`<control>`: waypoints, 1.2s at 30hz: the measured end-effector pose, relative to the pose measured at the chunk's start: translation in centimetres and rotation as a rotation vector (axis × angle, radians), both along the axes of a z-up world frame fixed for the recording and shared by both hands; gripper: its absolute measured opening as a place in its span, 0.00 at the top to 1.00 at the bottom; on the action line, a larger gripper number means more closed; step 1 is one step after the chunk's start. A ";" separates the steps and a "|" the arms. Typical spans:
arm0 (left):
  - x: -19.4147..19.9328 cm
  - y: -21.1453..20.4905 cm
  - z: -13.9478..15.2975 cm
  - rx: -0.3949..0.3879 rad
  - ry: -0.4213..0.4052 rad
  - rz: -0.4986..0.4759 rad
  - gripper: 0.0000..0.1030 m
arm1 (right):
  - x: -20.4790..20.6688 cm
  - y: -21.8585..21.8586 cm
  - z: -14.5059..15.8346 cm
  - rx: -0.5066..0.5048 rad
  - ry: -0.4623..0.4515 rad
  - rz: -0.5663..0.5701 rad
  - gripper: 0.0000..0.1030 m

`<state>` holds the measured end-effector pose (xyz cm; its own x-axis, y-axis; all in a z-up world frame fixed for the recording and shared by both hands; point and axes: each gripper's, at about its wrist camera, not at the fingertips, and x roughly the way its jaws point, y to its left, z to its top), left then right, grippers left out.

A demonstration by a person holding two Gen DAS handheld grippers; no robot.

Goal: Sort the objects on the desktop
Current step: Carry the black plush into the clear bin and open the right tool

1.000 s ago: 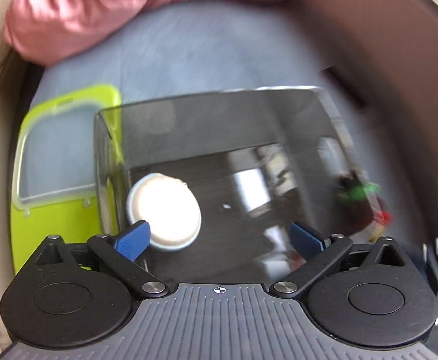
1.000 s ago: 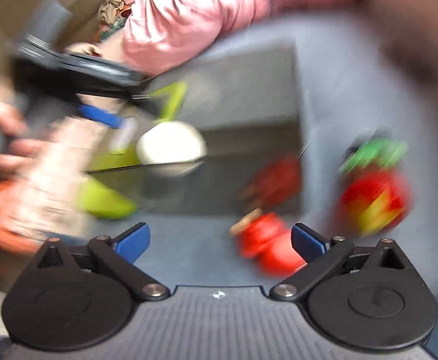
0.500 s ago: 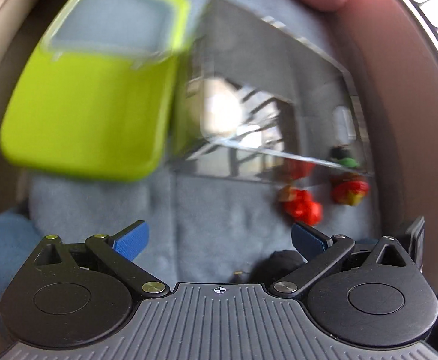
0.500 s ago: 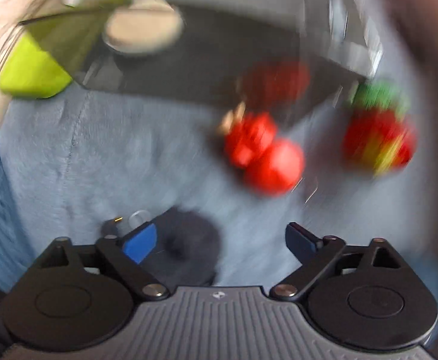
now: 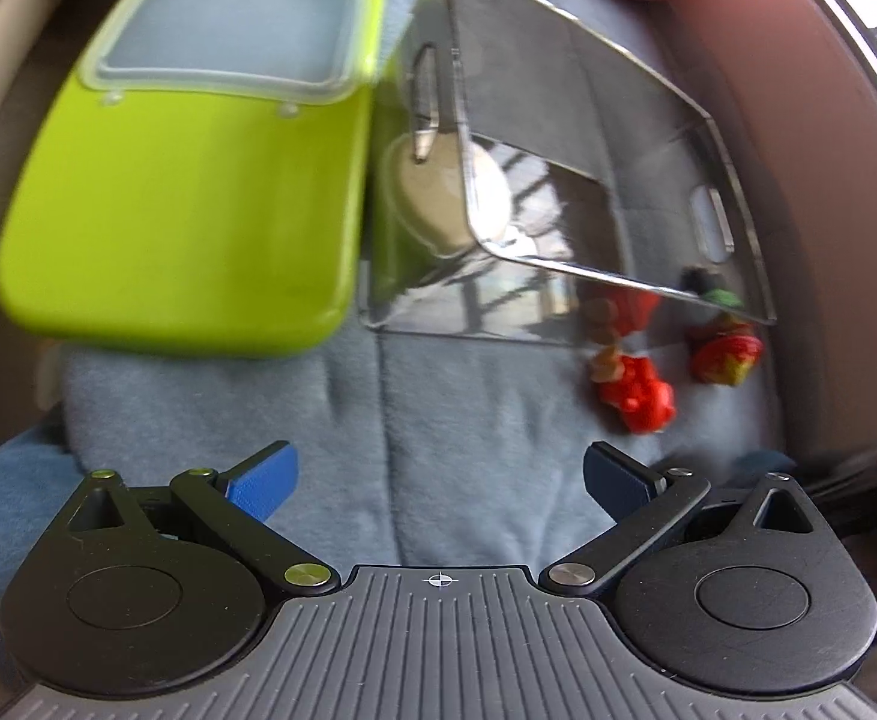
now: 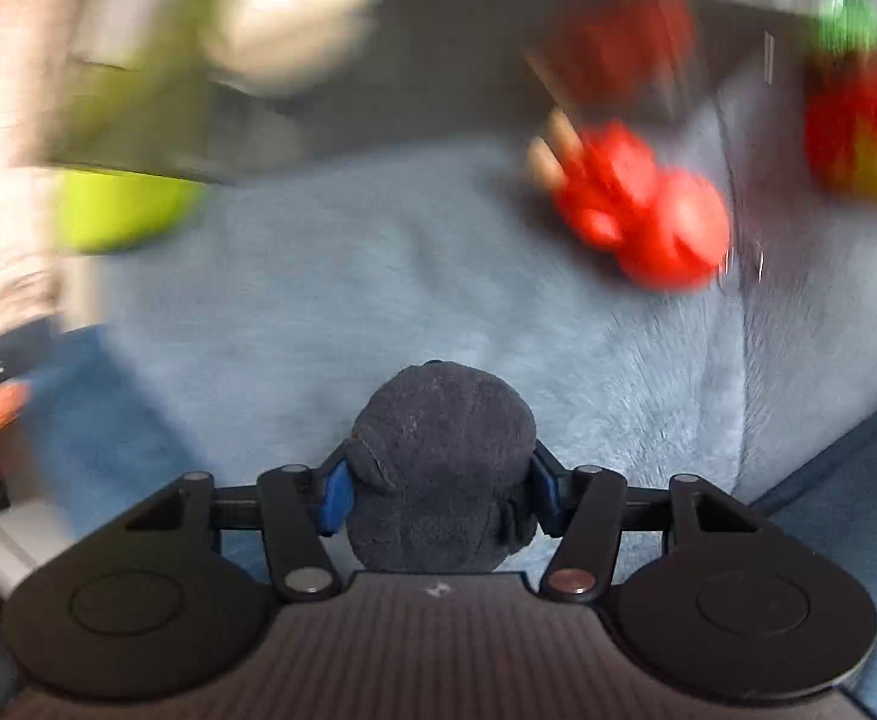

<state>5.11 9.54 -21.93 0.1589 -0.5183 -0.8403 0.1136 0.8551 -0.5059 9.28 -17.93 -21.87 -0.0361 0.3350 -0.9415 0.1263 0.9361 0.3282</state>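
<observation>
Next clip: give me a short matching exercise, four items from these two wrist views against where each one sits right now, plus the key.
Things:
1. dark plush ball
2. white round puck
3. red cherry toy
4. lime-green lid

Places:
A. inside the clear bin
B. on the blue cloth just outside the bin's near wall
C. between the closing jaws of the right gripper
D. beside the bin, on its left in the left wrist view

Pairs: 1-C, 2-A, 3-B, 4-D

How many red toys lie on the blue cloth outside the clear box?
2: red toy lies just before the clear box; red and yellow toy sits beside it, by the box corner. More may be hidden.
</observation>
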 end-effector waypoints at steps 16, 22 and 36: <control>0.4 -4.5 4.4 0.067 -0.129 -0.164 0.00 | 18.0 4.5 0.8 -0.457 -0.211 0.140 0.41; 0.6 -4.9 4.3 0.023 -0.107 -0.175 0.00 | 18.4 4.7 -2.2 -0.479 -0.071 0.208 0.32; 0.2 -9.9 3.7 0.091 -0.061 -0.237 0.00 | 6.3 -4.9 14.7 -0.324 -0.745 -0.002 0.17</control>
<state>5.34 -0.33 -18.18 0.0940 -0.4696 -0.8778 0.3448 0.8425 -0.4138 15.55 -22.83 -7.15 0.6390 0.0413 -0.7681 -0.0172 0.9991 0.0395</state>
